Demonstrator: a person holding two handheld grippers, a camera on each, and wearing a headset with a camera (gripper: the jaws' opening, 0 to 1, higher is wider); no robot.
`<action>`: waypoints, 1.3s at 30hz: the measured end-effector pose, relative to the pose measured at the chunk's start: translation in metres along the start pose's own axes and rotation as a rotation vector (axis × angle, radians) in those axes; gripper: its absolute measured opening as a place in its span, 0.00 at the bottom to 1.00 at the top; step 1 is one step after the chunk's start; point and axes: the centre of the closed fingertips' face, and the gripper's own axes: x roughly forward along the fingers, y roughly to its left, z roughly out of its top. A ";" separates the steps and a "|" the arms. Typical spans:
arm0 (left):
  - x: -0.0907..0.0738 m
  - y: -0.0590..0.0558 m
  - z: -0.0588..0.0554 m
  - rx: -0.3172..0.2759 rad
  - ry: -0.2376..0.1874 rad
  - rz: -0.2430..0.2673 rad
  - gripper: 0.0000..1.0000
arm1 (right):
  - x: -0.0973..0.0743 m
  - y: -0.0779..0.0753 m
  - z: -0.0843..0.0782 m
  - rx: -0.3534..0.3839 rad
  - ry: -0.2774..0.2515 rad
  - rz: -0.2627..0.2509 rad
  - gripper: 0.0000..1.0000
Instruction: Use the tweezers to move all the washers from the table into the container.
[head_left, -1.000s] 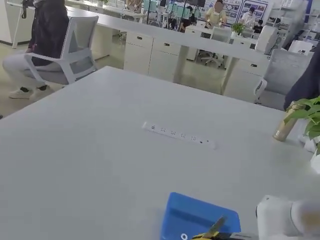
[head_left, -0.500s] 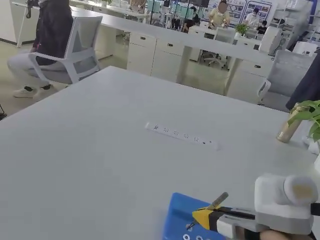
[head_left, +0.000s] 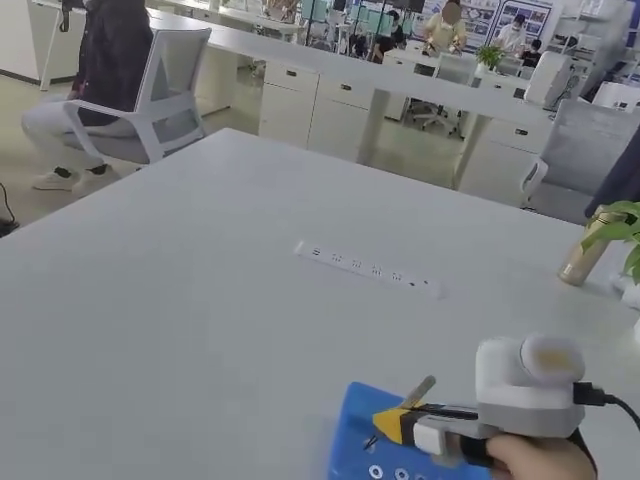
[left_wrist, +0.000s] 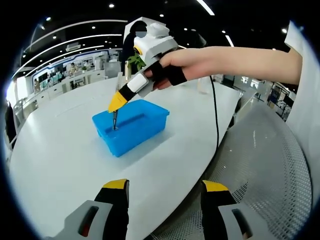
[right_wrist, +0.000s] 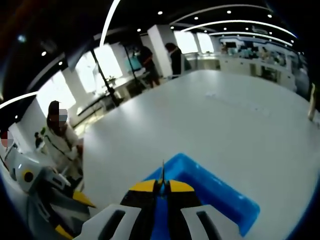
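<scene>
A broad white table (head_left: 180, 300), smooth and matt, is seen bearing a rectangular blue plastic container (left_wrist: 142, 125) with upright walls. In the head view the container is cut off by the lower edge. The right gripper (left_wrist: 117, 104), white-bodied with yellow-tipped black jaws, is held over the container's open top. Its jaws are pinched narrowly on the tweezers (left_wrist: 114, 120), whose thin metal point is directed down into the container. The left gripper (left_wrist: 165, 186) is seen low near the table's edge, well apart from the container, its jaws spread wide with nothing between them. A long, flat white power strip (head_left: 365, 268) lies farther off on the tabletop. Washers (head_left: 376, 471), small pale rings, are made out on the container's floor. Whether one is gripped at the tweezer tips cannot be told.
</scene>
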 end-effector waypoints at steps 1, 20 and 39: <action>0.000 0.000 0.000 0.001 0.000 0.000 0.56 | 0.002 0.000 -0.002 -0.005 0.010 0.000 0.04; 0.000 0.000 0.001 0.002 -0.003 0.000 0.56 | 0.017 0.001 -0.020 -0.115 0.097 -0.004 0.04; 0.001 -0.001 -0.001 0.003 0.005 -0.004 0.56 | 0.014 0.003 -0.022 -0.161 0.103 -0.001 0.05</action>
